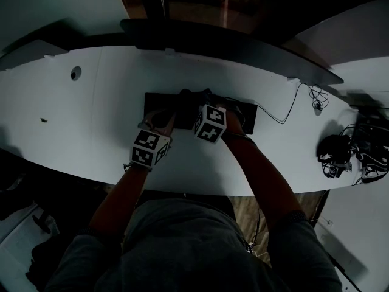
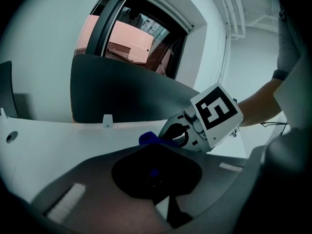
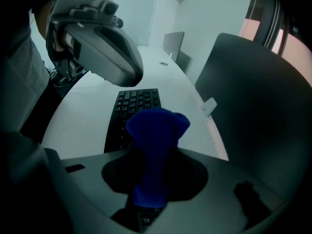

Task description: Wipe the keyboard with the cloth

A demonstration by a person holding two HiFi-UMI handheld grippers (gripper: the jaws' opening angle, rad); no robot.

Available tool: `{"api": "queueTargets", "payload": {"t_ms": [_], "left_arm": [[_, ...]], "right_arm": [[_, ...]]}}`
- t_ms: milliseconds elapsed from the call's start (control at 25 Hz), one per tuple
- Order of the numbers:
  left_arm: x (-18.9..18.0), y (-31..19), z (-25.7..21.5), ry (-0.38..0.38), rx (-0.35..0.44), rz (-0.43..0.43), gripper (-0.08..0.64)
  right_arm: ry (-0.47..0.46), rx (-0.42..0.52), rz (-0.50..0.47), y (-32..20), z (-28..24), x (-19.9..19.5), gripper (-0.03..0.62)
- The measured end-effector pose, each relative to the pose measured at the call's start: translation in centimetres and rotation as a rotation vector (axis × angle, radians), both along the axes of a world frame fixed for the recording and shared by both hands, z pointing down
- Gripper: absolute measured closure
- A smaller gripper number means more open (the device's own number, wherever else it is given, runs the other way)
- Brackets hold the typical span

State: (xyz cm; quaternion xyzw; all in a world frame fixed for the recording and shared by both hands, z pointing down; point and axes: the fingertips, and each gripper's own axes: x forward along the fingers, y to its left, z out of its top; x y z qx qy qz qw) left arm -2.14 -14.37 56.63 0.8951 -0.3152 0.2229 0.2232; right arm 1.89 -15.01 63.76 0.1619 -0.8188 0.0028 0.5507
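Between fingers of right gripper (image 3: 151, 182), blue cloth (image 3: 157, 130) clamped, above keyboard (image 3: 132, 106).

A dim office corner.
Long white curved surface (image 1: 73, 120) backed by a dark partition (image 1: 231, 44); white wall (image 2: 248, 67) beyond, wooden floor (image 1: 243, 215) beneath.

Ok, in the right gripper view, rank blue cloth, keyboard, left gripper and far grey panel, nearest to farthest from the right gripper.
1. Blue cloth, in its jaws.
2. Keyboard, just beneath, ahead.
3. Left gripper, upper left.
4. Grey panel, farthest back, top centre.
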Motion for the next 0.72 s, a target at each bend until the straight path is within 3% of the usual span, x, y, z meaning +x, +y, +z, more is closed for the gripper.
{"api": "queueTargets", "payload": {"t_ms": [720], "left_arm": [[4.3, 1.4, 0.7, -0.011, -0.011, 0.031, 0.551]], "right_arm": [[-0.029, 0.01, 0.053, 0.9, -0.1, 4.5, 0.462]]}}
